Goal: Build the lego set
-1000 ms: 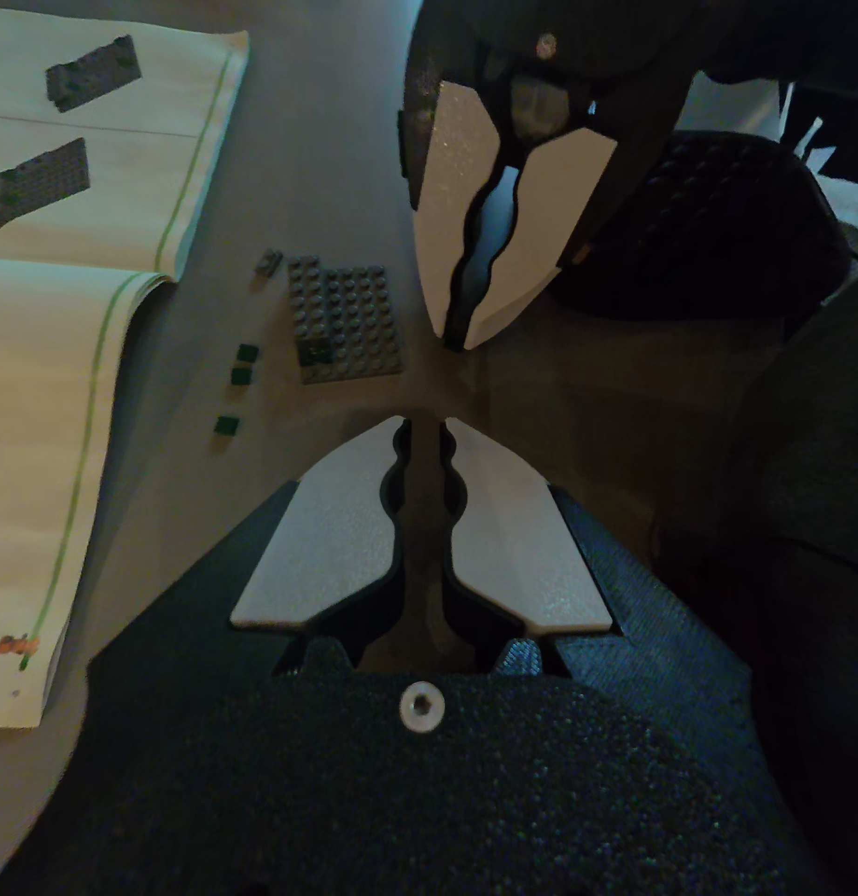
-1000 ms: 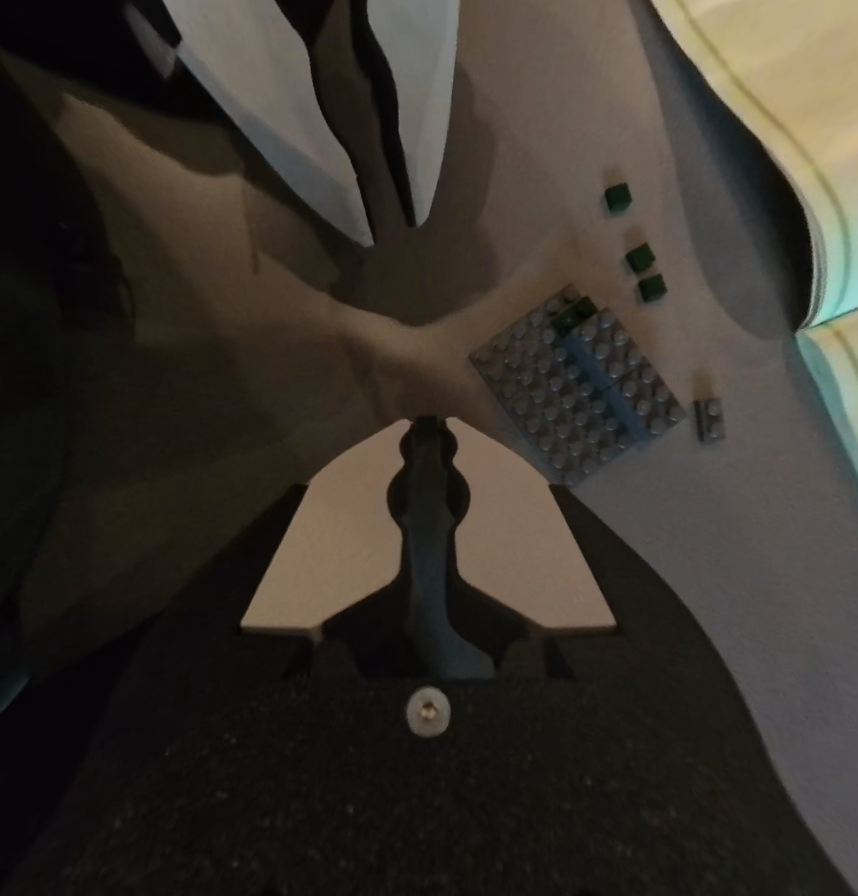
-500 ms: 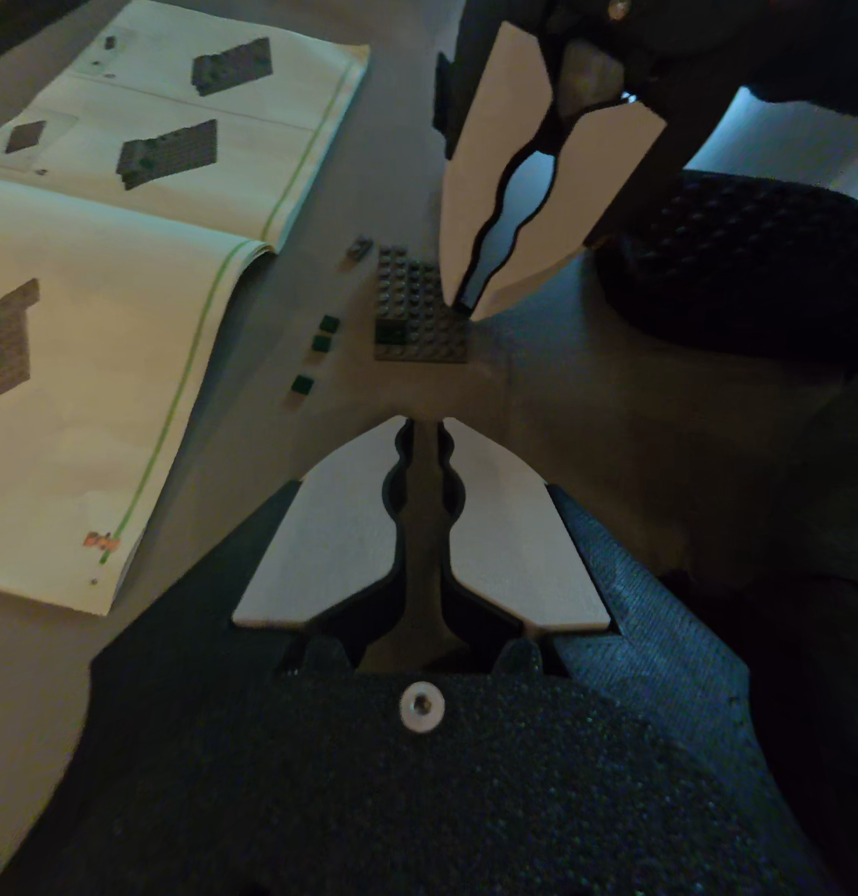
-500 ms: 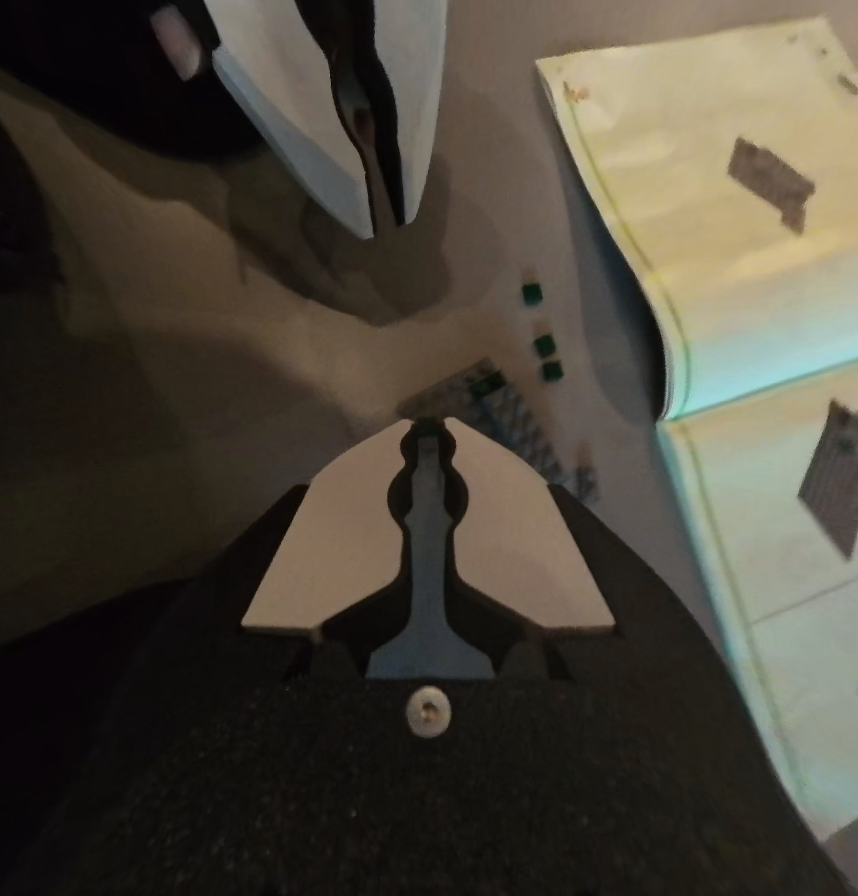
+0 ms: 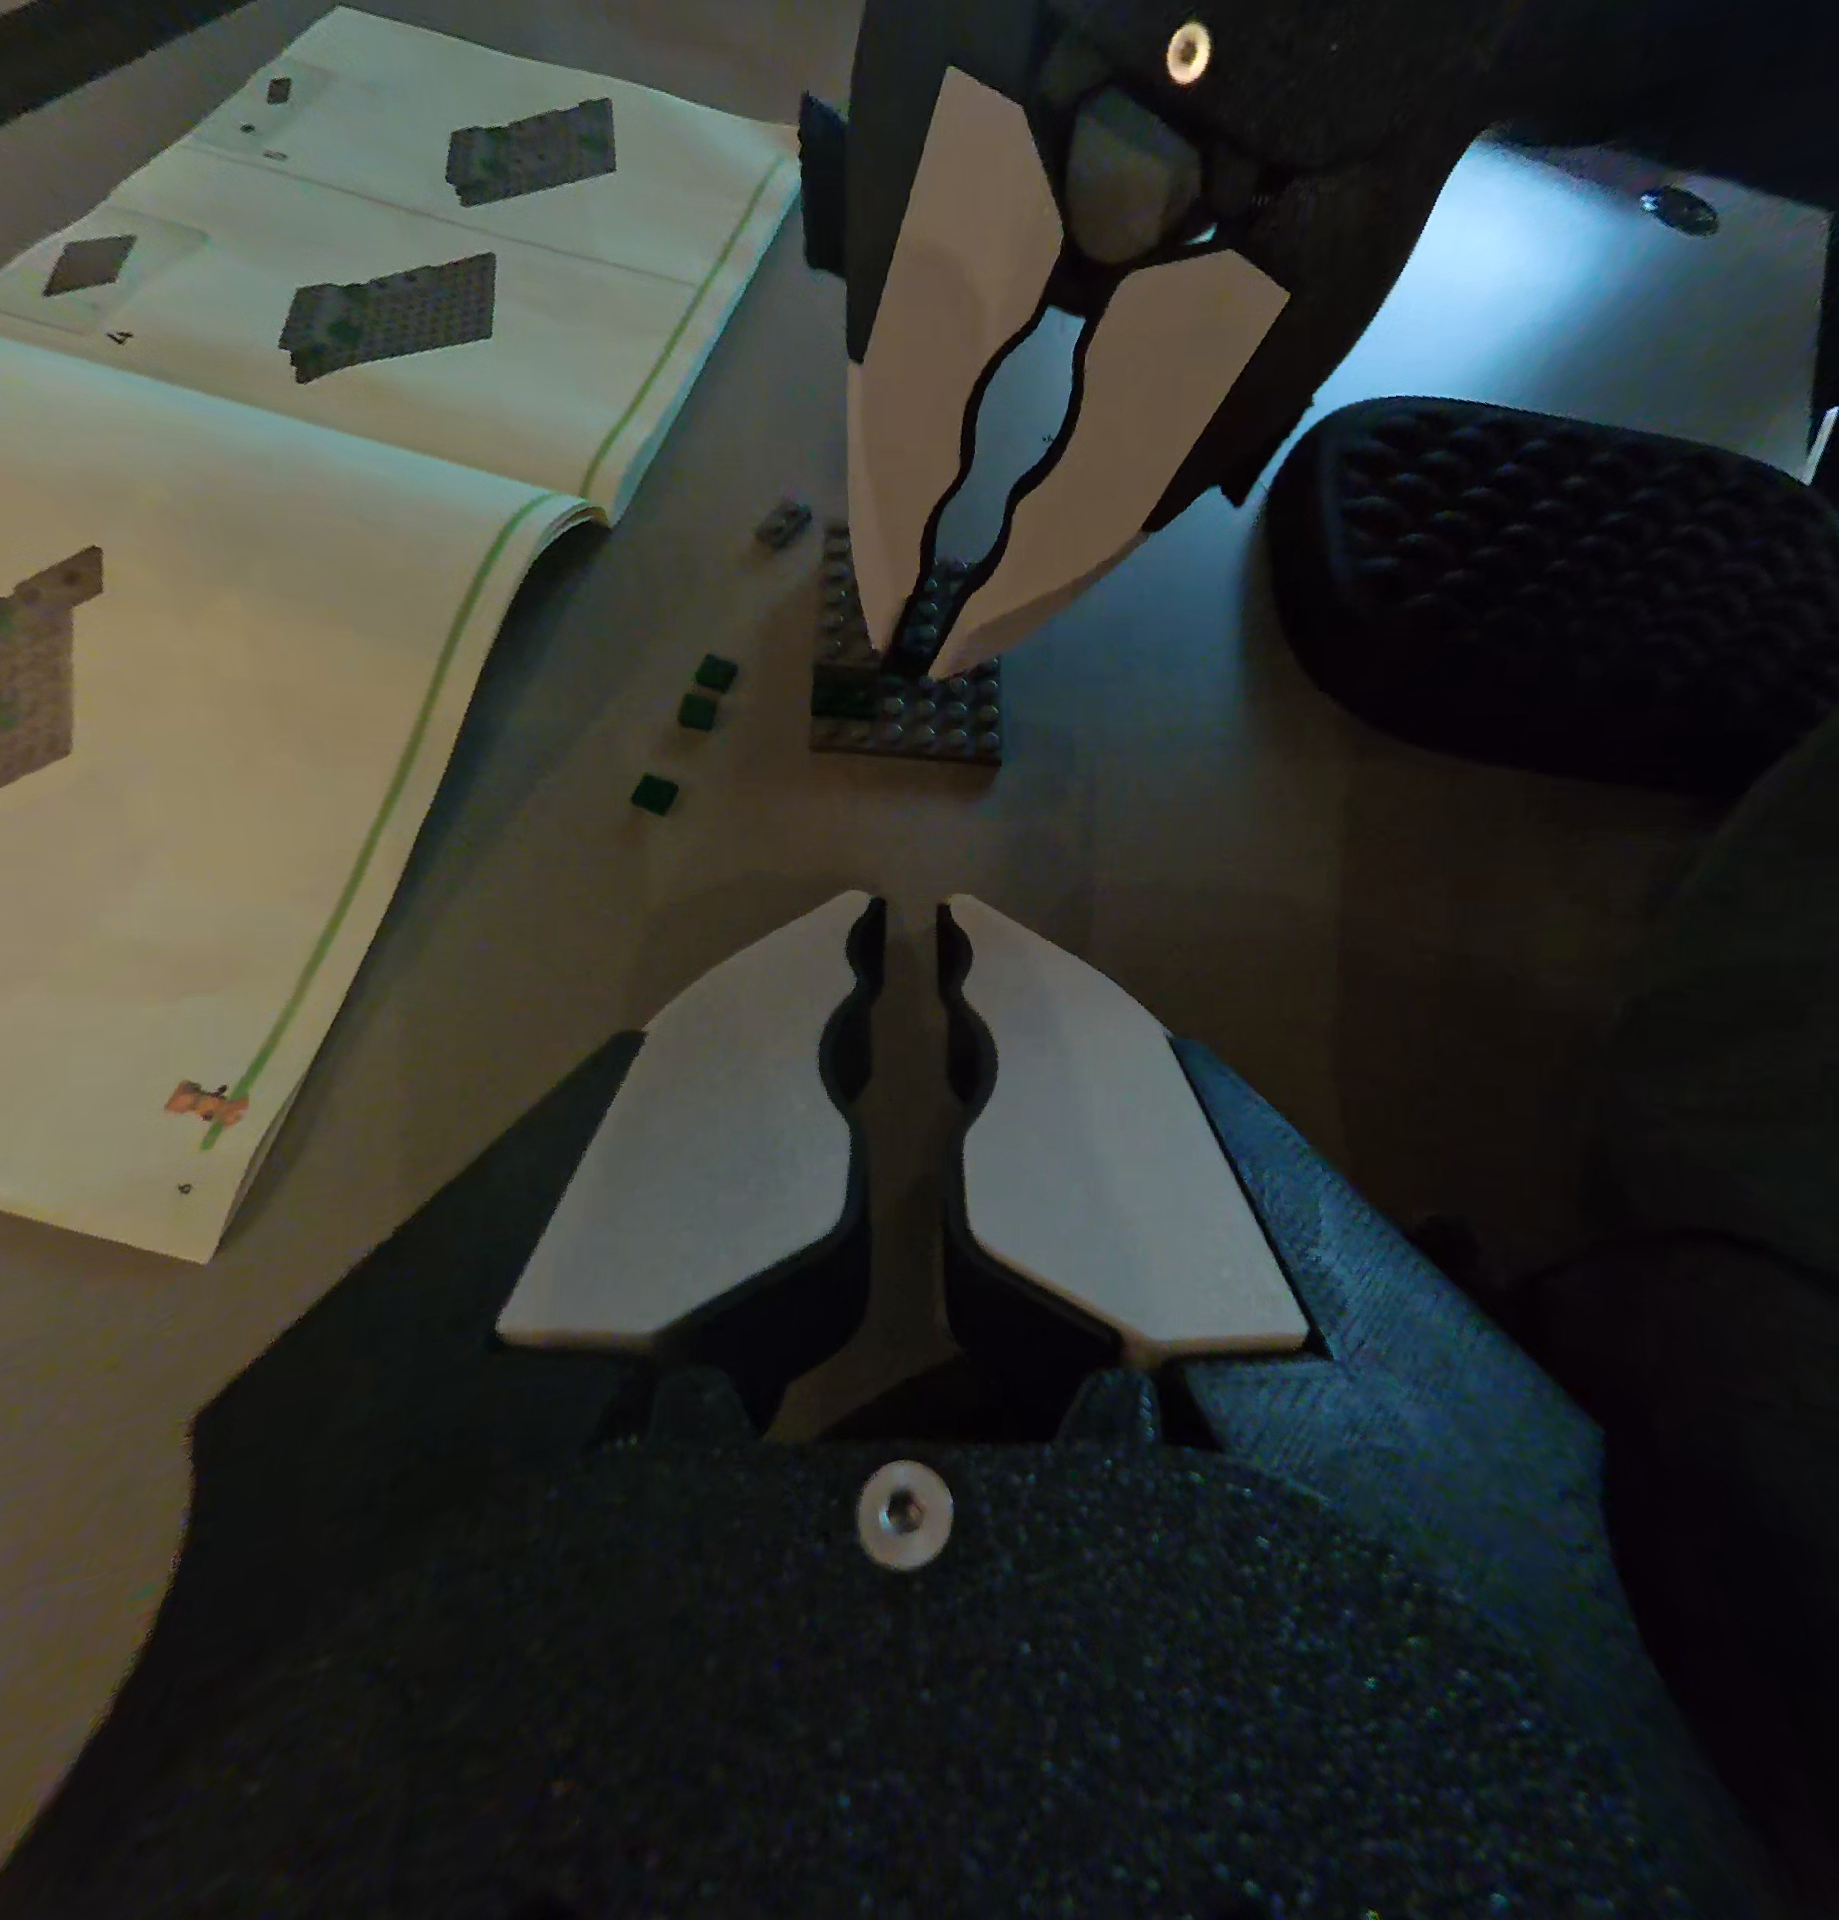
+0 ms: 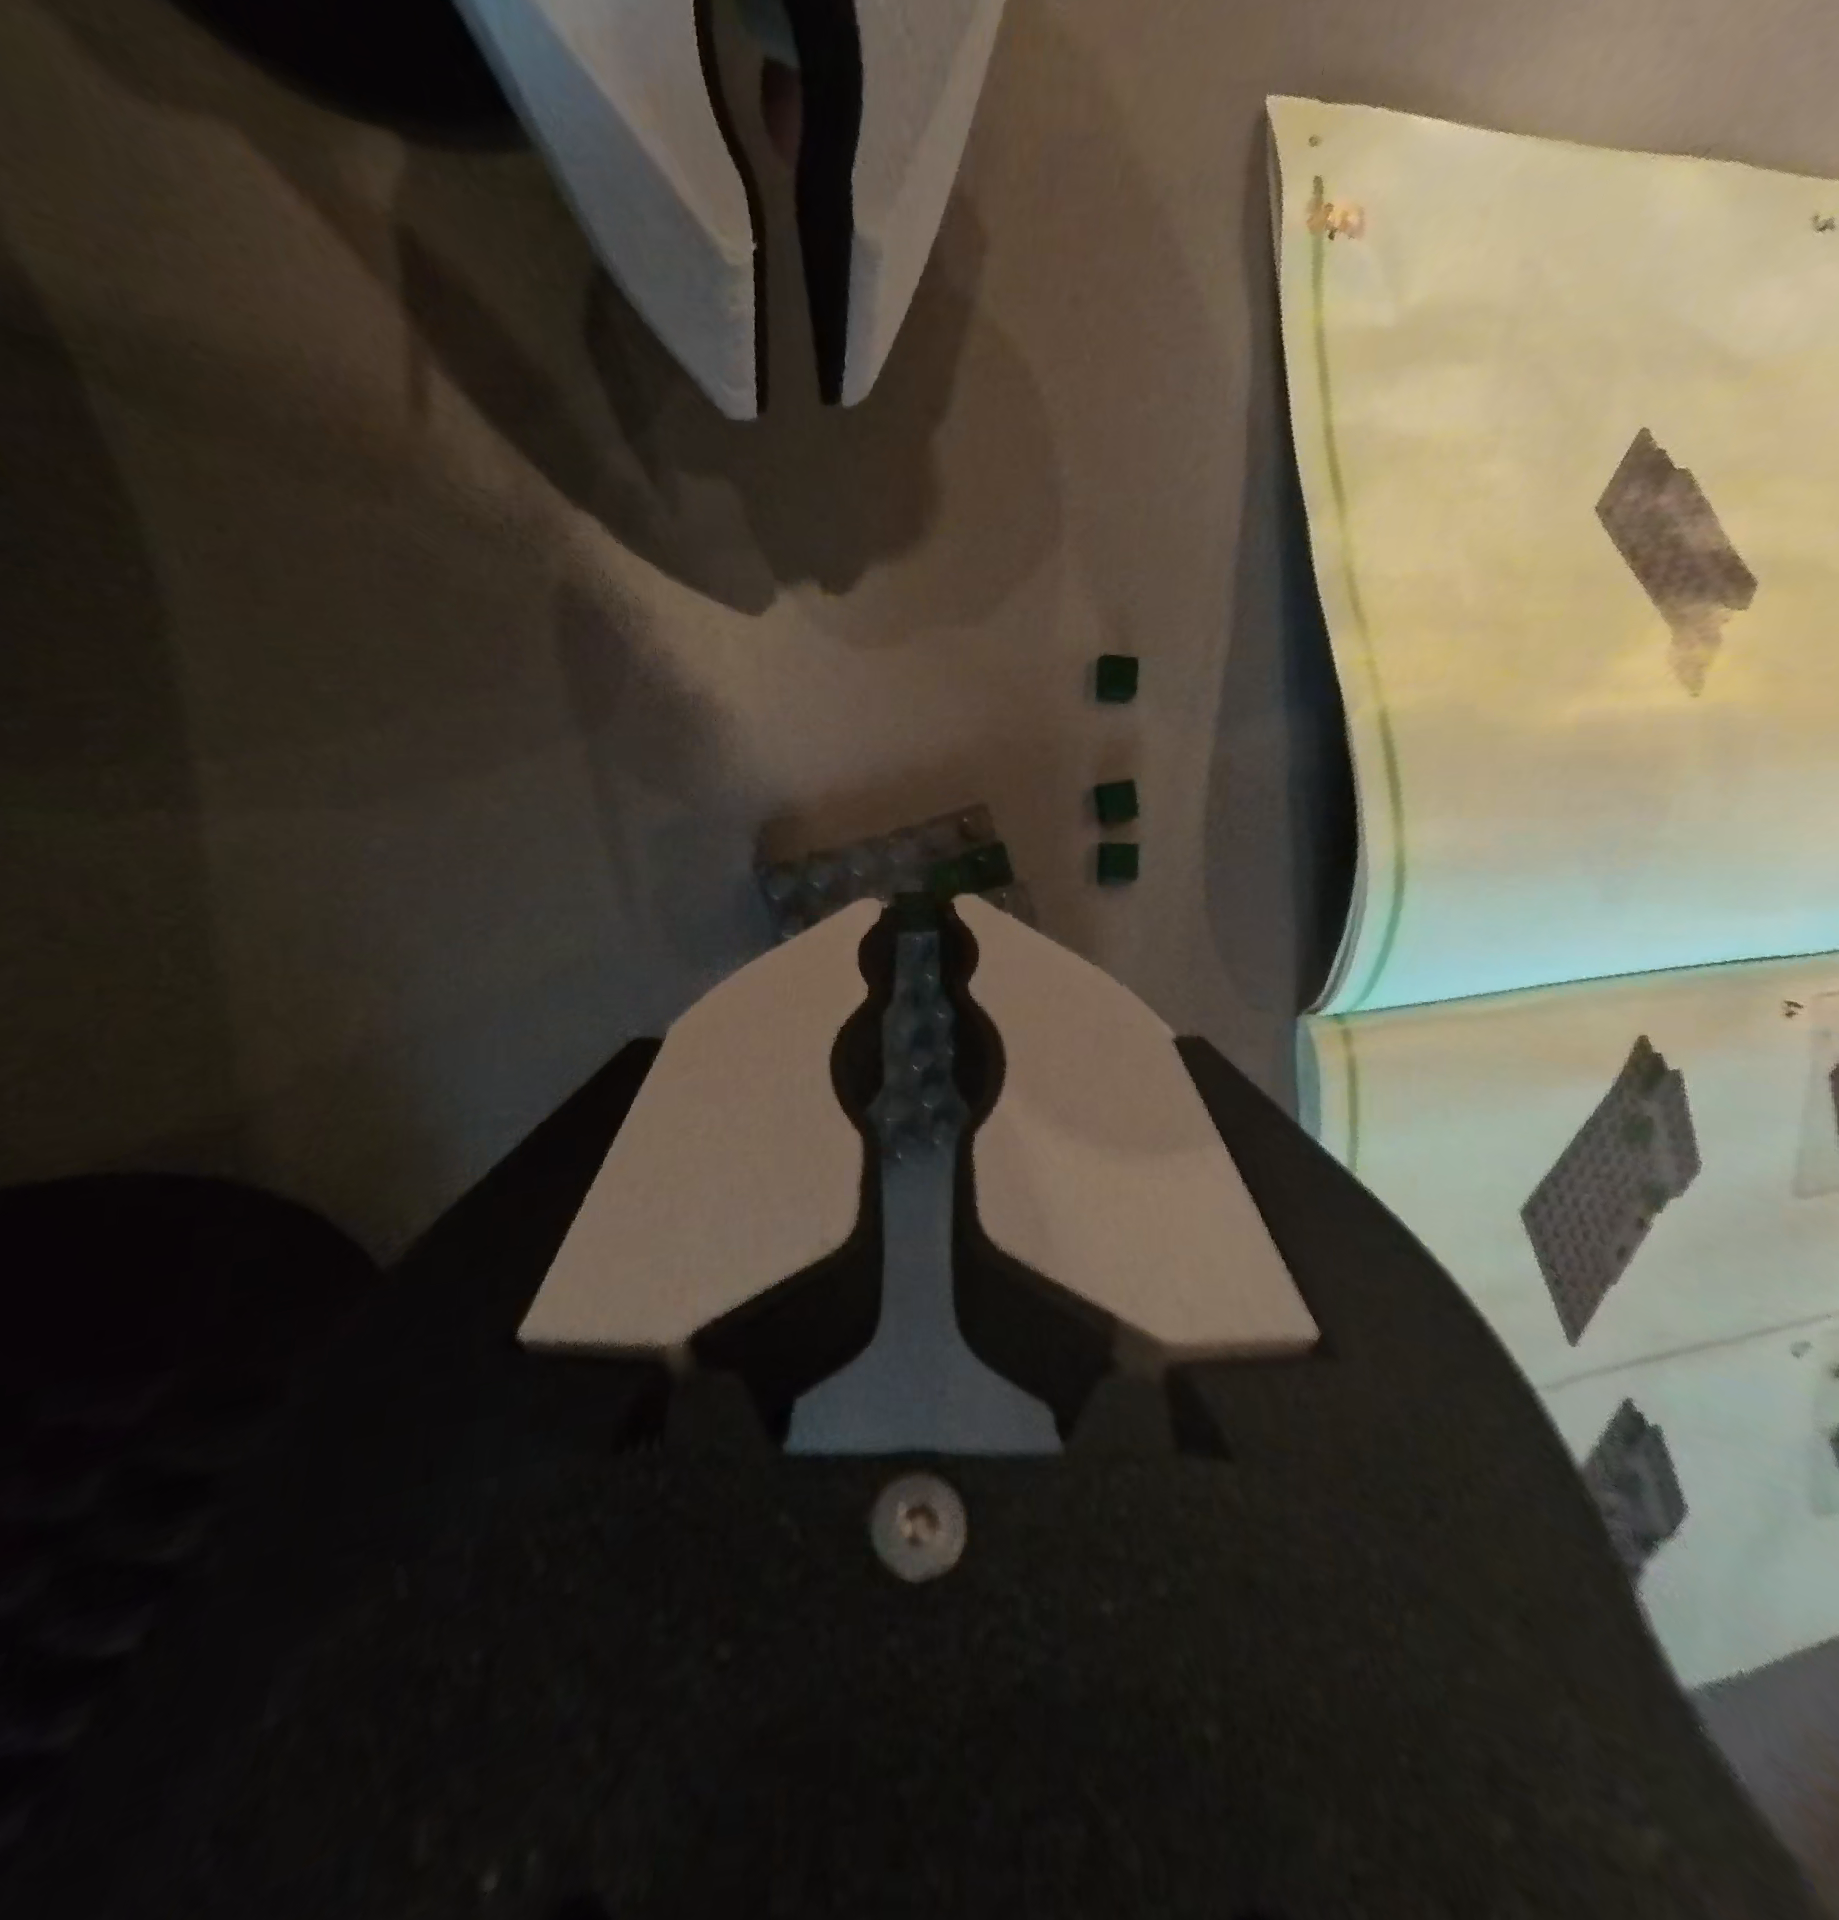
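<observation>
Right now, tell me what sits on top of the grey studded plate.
A dark green brick at one corner of the grey studded plate. The right gripper fingers cover the rest.

I see a brown tabletop. Well right of centre lies a dark, dimple-textured rounded object, possibly a cushioned pad; I cannot tell.

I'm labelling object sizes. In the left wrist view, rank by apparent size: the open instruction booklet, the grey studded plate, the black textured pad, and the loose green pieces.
1. Instruction booklet
2. Black textured pad
3. Grey studded plate, partly hidden by the right gripper
4. Green pieces, alike in size; not ranked among themselves.
</observation>
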{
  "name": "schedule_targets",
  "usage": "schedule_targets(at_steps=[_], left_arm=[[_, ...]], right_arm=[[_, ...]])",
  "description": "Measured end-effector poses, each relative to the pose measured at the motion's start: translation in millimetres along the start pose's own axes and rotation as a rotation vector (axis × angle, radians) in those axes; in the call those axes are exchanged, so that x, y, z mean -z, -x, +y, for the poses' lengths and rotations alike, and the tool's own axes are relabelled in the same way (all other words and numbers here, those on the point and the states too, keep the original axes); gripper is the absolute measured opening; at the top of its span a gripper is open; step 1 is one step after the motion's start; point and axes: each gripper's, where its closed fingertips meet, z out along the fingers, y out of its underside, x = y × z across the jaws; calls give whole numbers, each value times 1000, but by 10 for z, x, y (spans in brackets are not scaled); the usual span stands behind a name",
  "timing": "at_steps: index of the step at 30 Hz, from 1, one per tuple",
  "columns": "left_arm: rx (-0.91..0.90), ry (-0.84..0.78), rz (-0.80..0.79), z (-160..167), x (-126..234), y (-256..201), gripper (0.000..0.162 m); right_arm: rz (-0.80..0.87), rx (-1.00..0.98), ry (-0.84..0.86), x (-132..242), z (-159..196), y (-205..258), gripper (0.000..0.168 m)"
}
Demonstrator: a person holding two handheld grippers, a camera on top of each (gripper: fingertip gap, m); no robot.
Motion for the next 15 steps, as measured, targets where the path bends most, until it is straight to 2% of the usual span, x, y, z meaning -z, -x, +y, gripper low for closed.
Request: schedule_targets(at_steps=[15], left_arm=[[4,6,11,19,-14,-8,10]], right_arm=[[1,42,22,-8,34,-9,7]])
